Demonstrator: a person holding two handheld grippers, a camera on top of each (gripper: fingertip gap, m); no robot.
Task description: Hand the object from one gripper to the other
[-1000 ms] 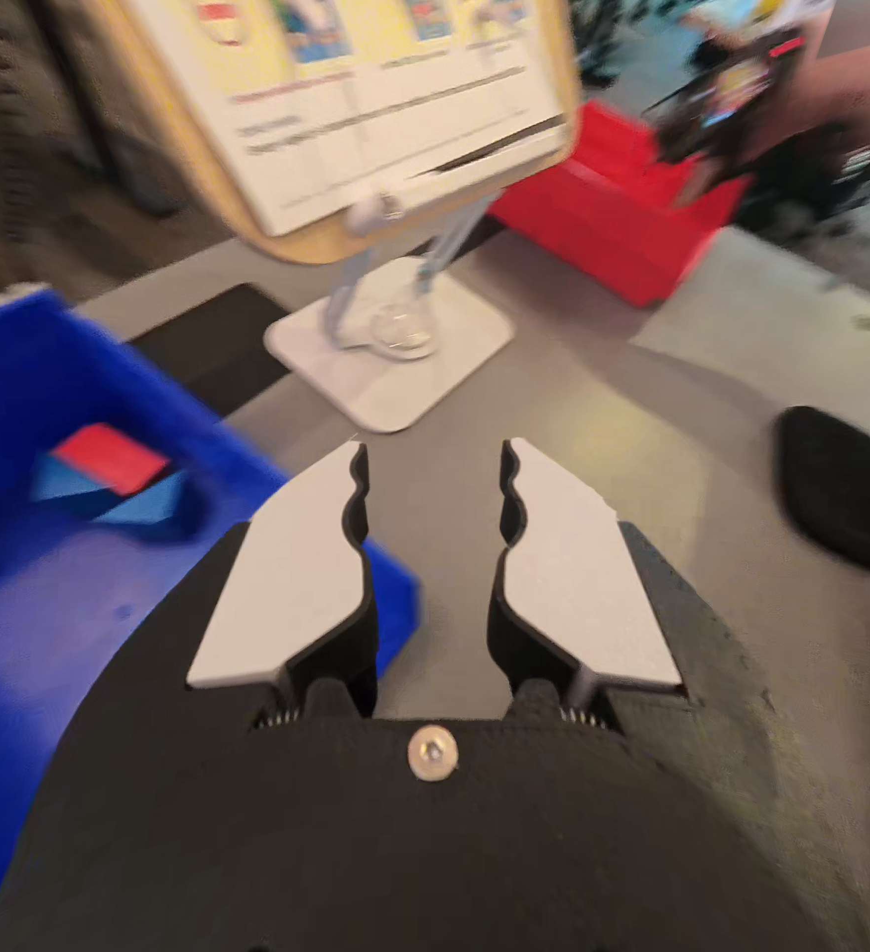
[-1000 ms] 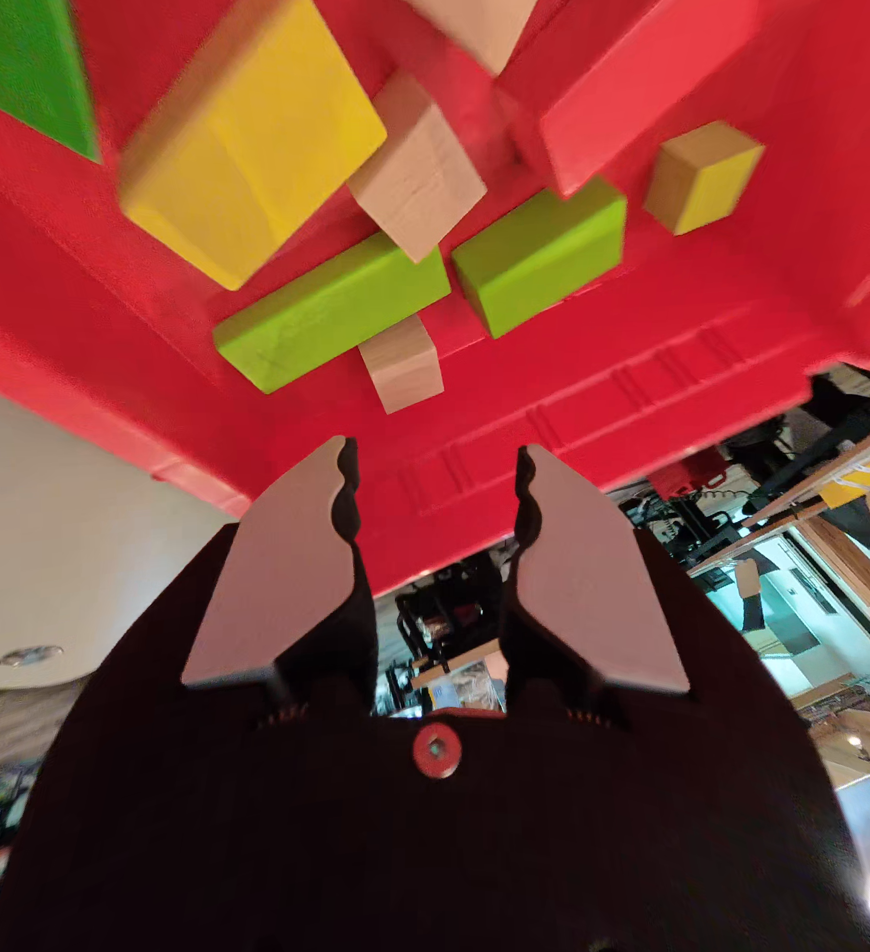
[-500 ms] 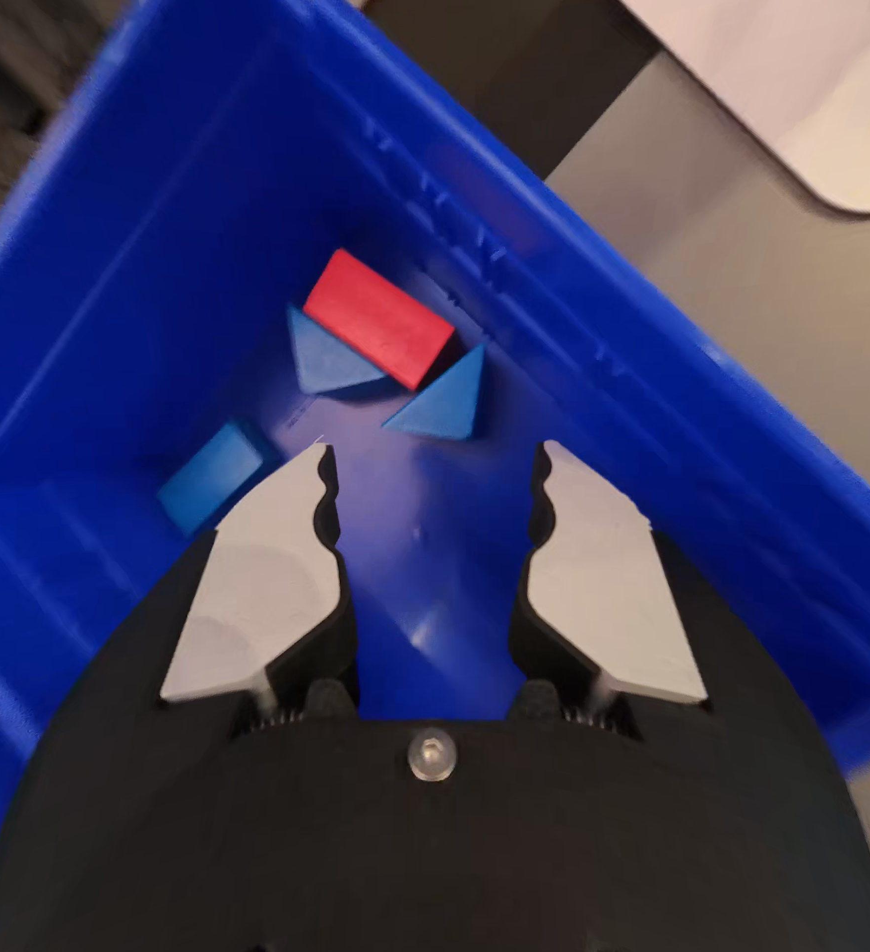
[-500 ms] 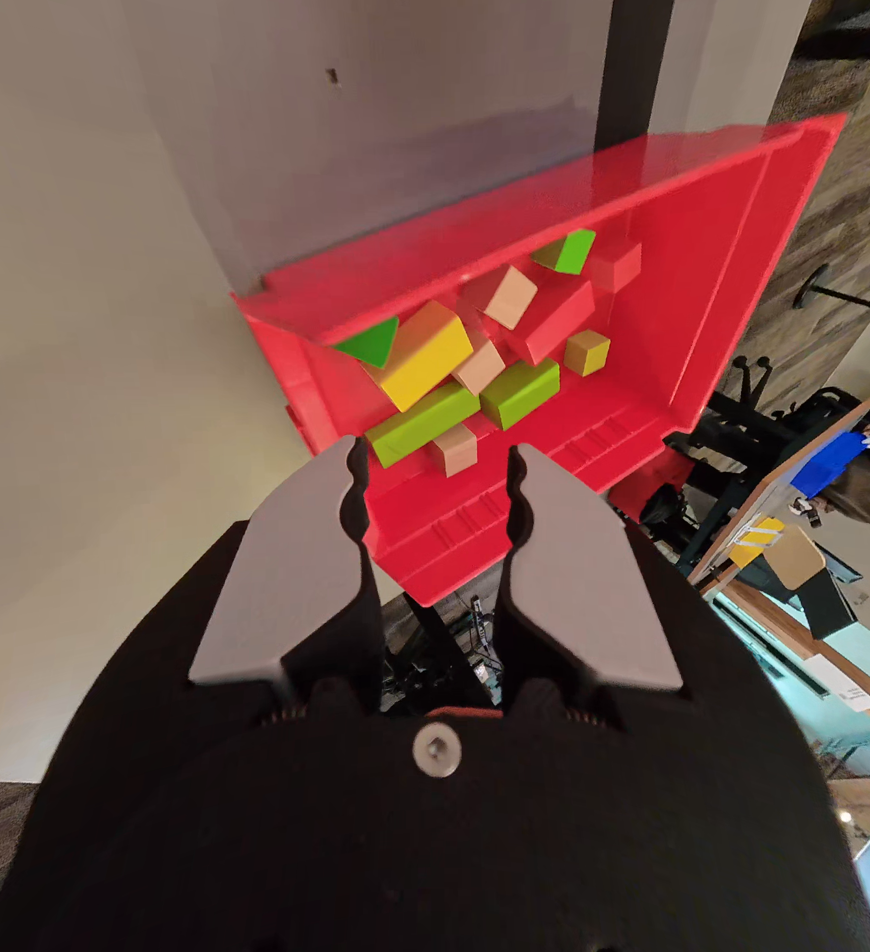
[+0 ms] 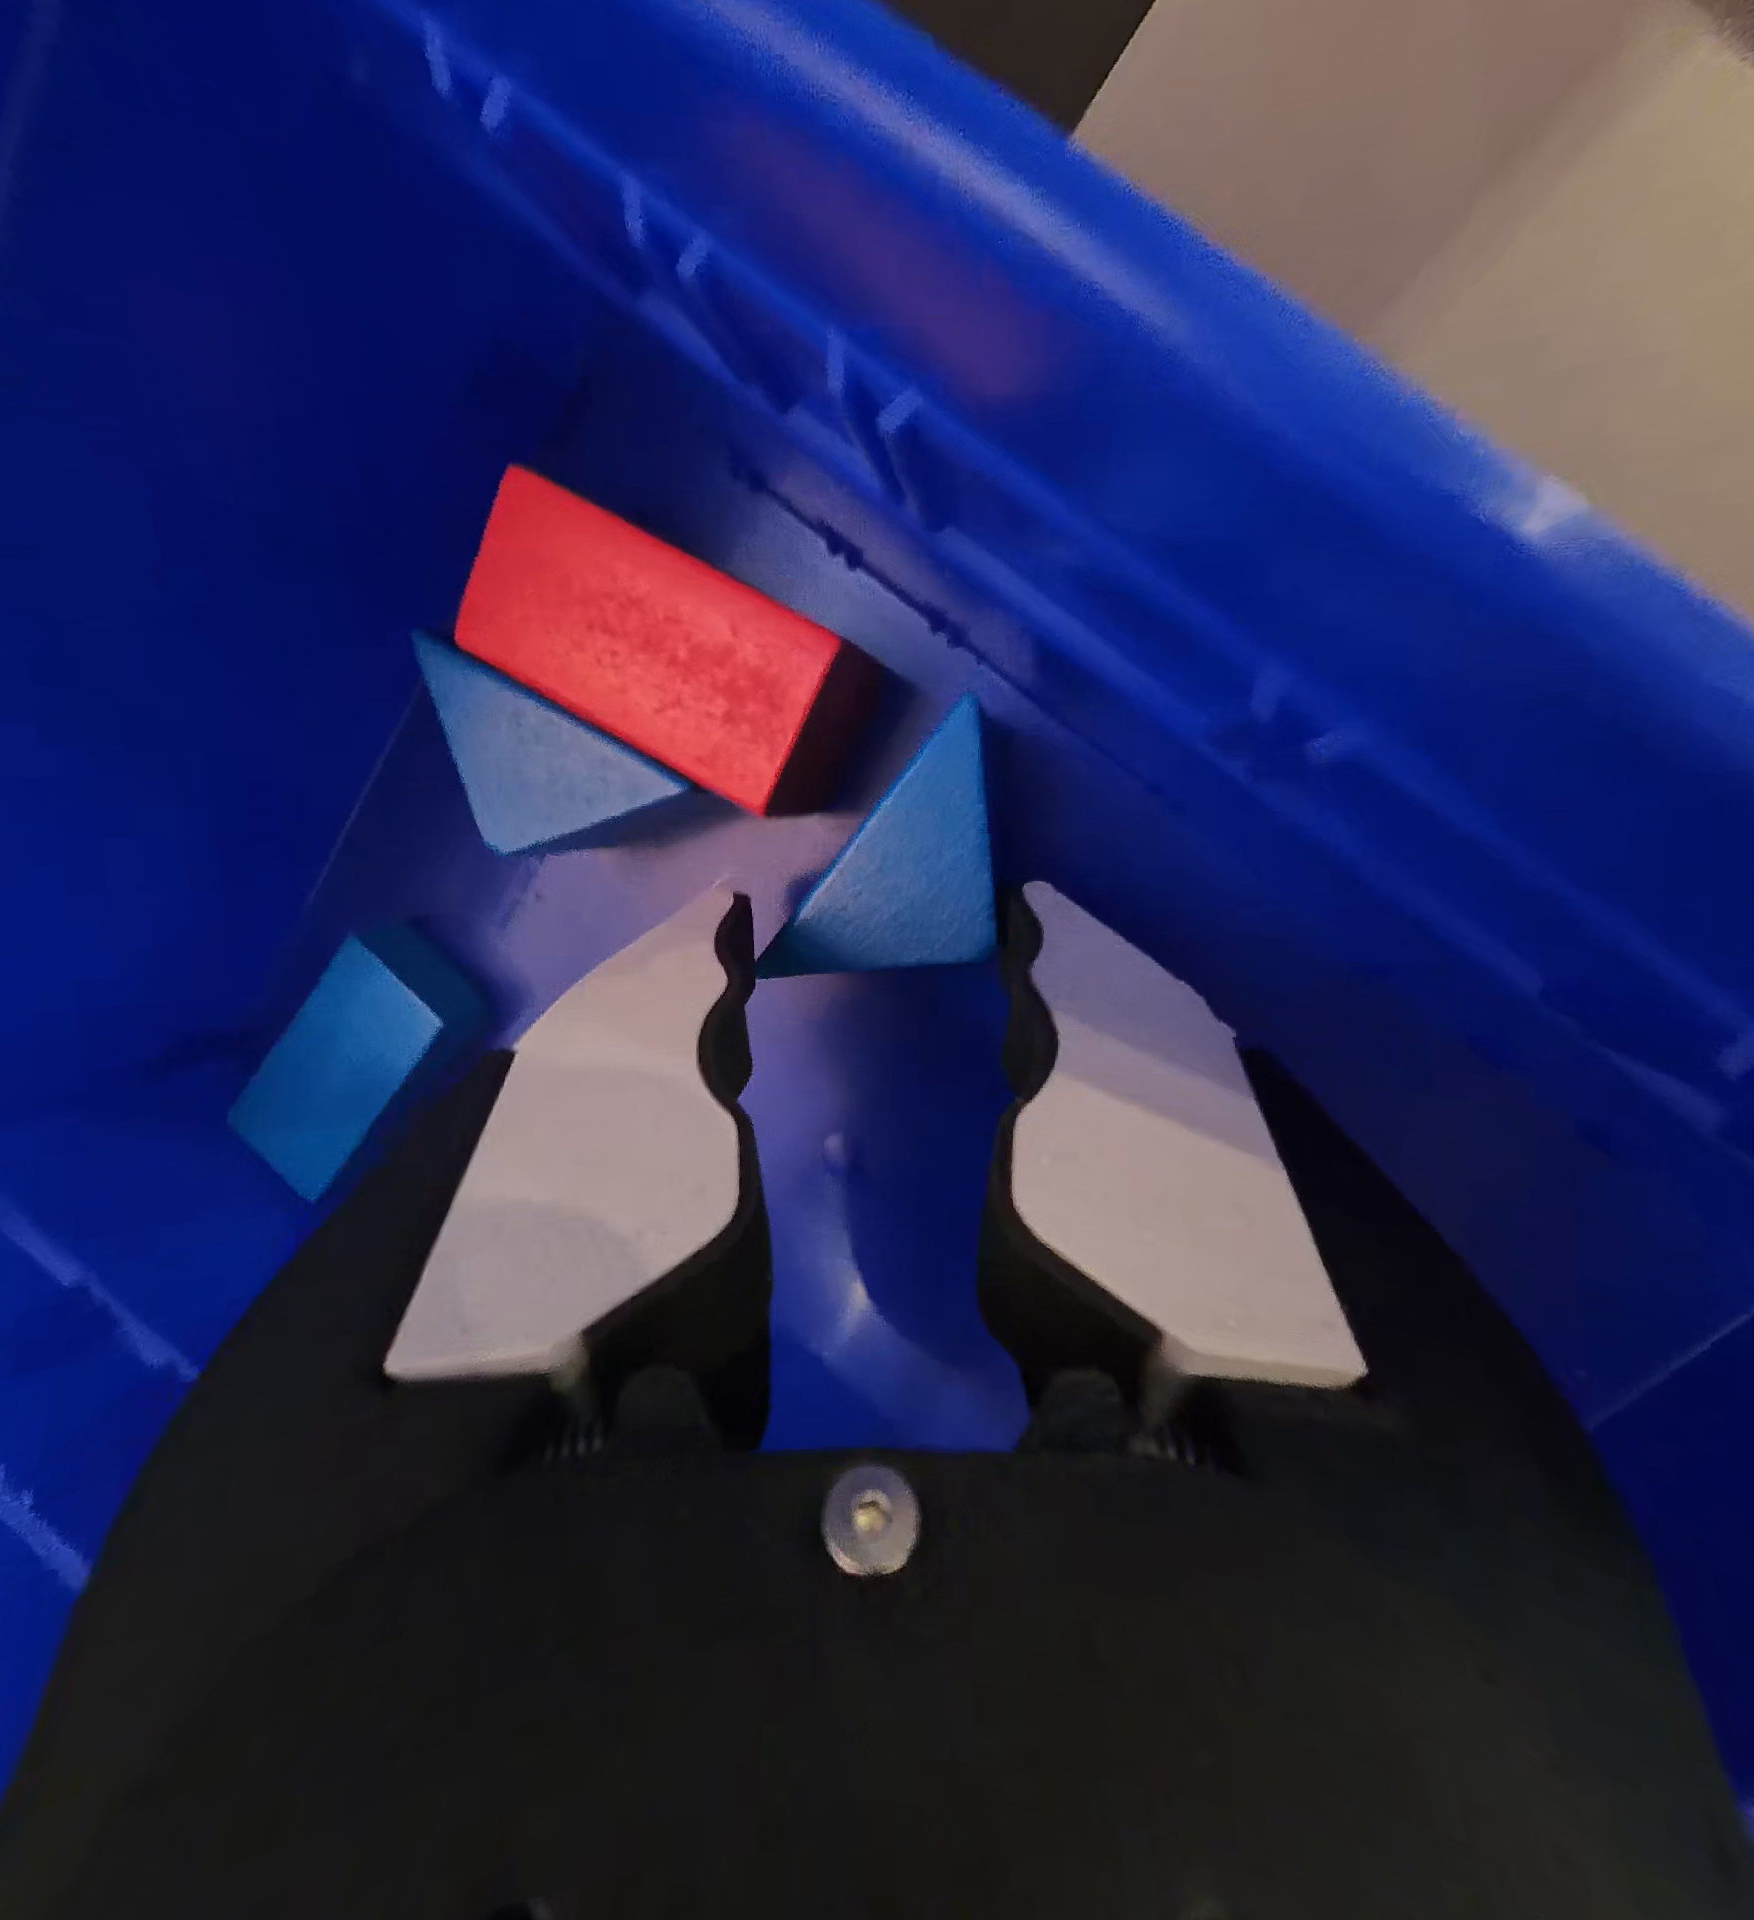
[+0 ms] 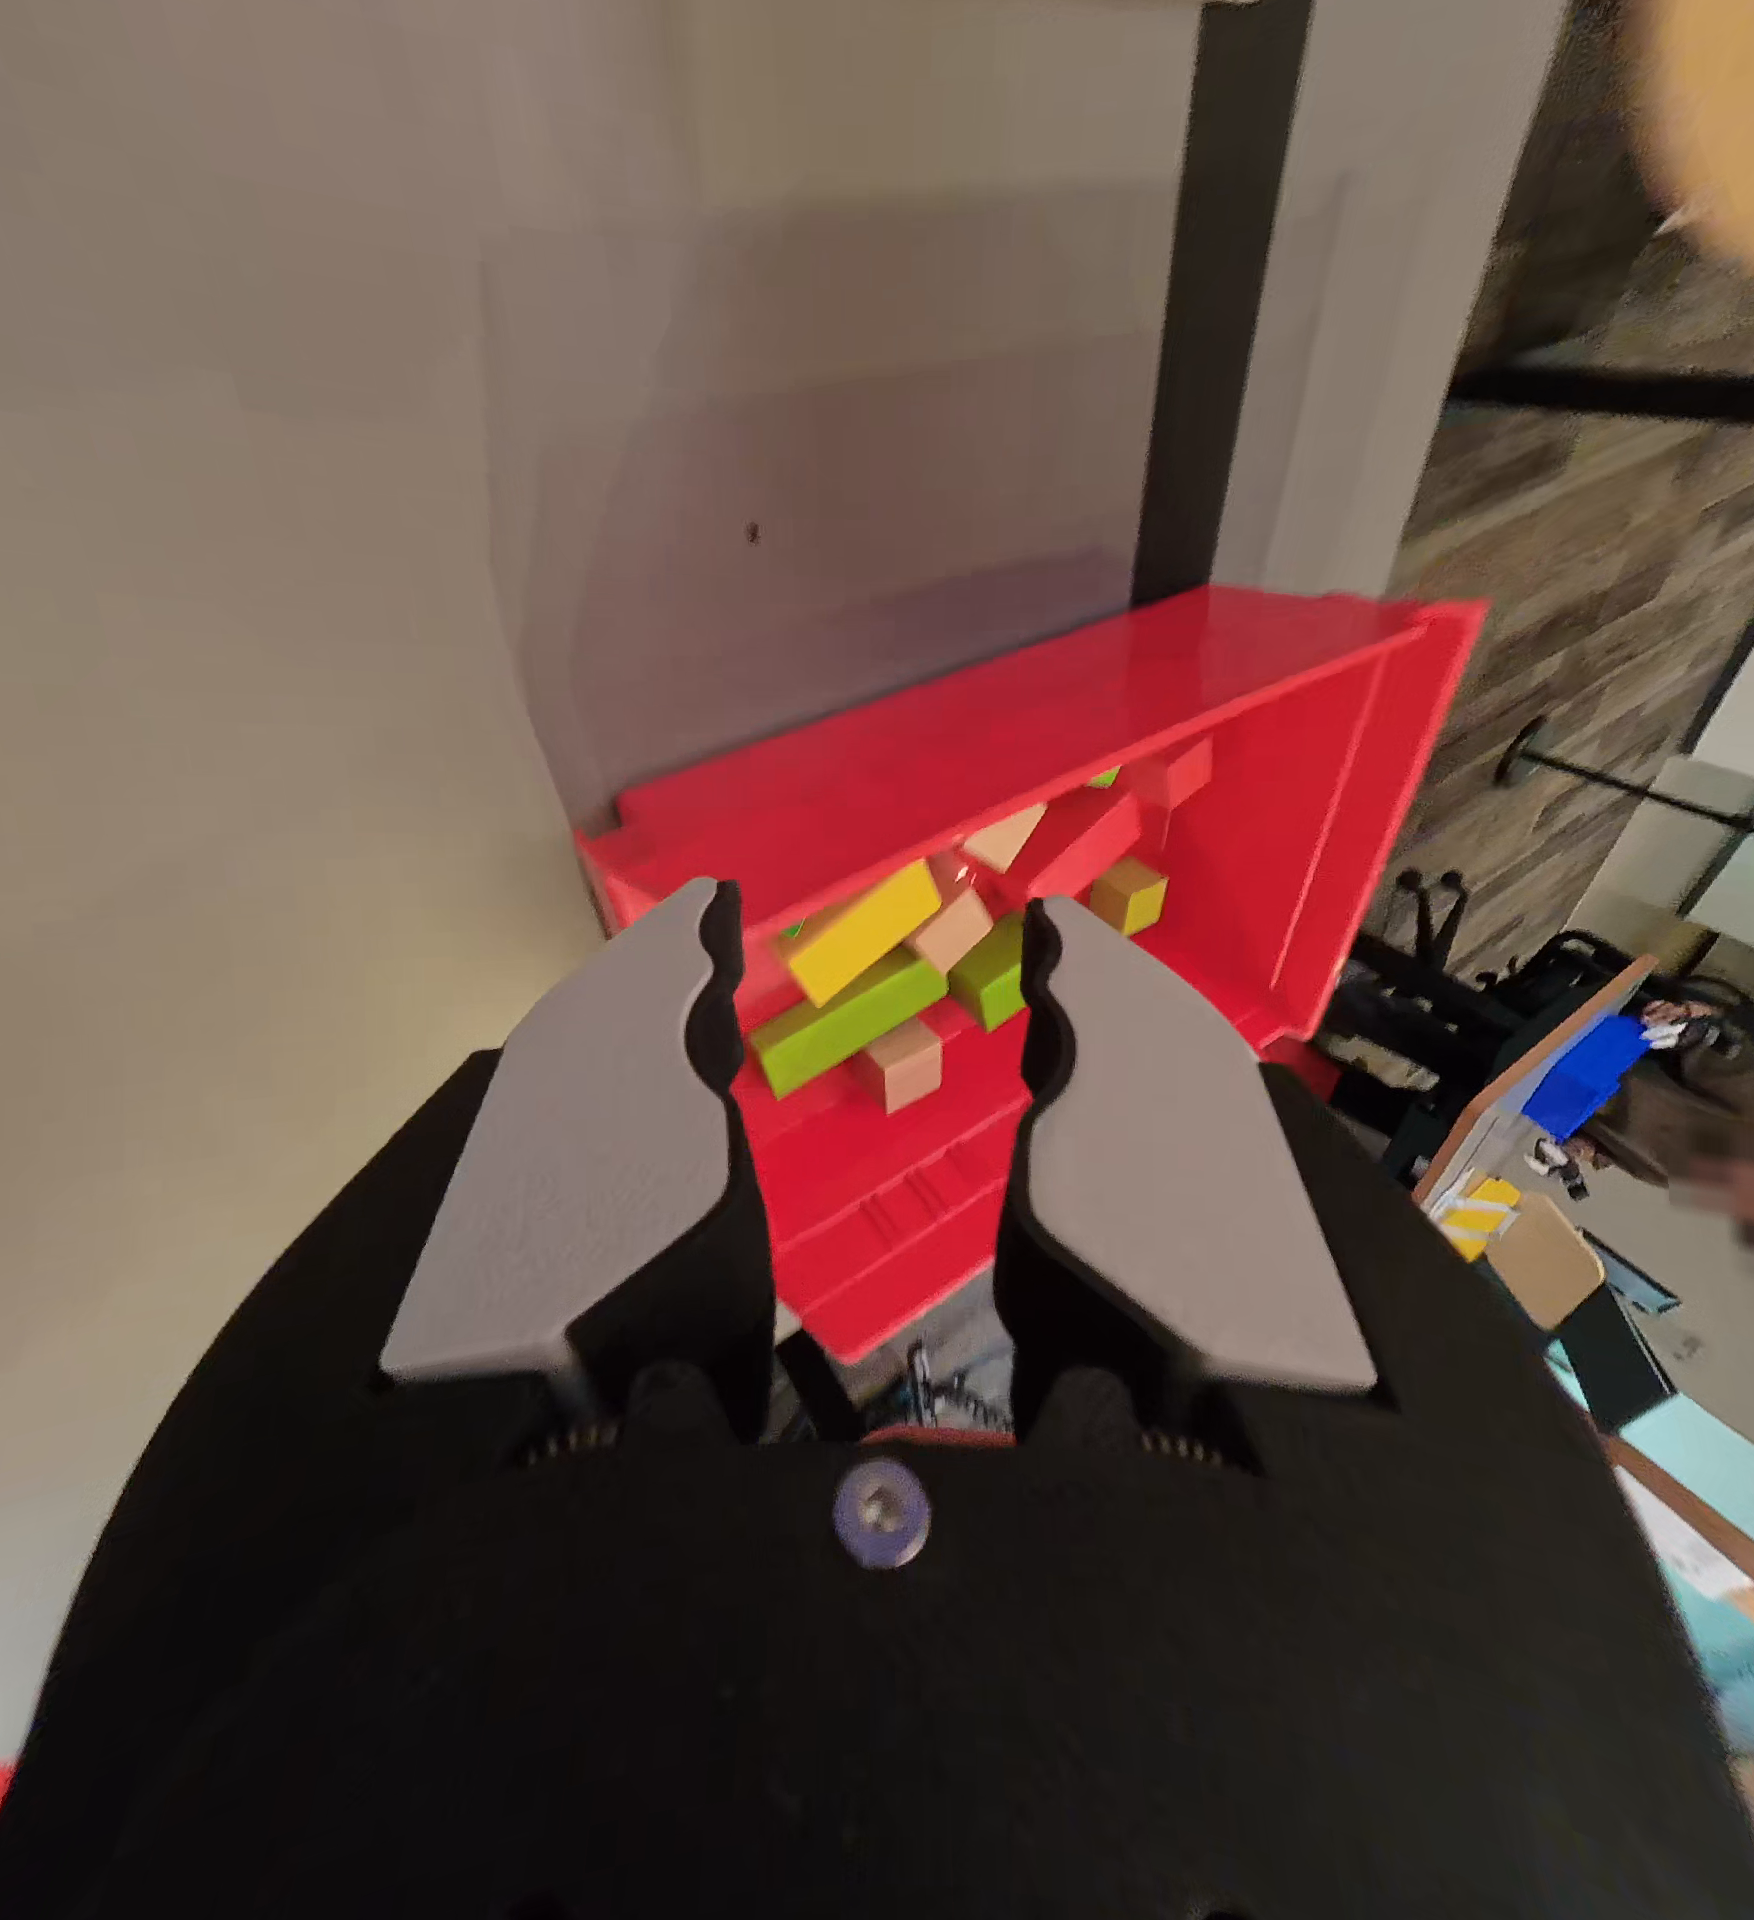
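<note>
In the left wrist view, the left gripper (image 5: 878, 925) is lowered into the blue bin (image 5: 1268, 436), jaws spread around a blue triangular block (image 5: 904, 873); contact looks near, but no firm pinch can be confirmed.

In the right wrist view, the right gripper (image 6: 878, 925) is held with jaws spread and empty before the red bin (image 6: 1372, 831). Pickup and handover are judged still to be done.

Glossy plastic blue bin (image 5: 1268, 436) holds matt painted wooden blocks, including a red block (image 5: 644, 634).
</note>
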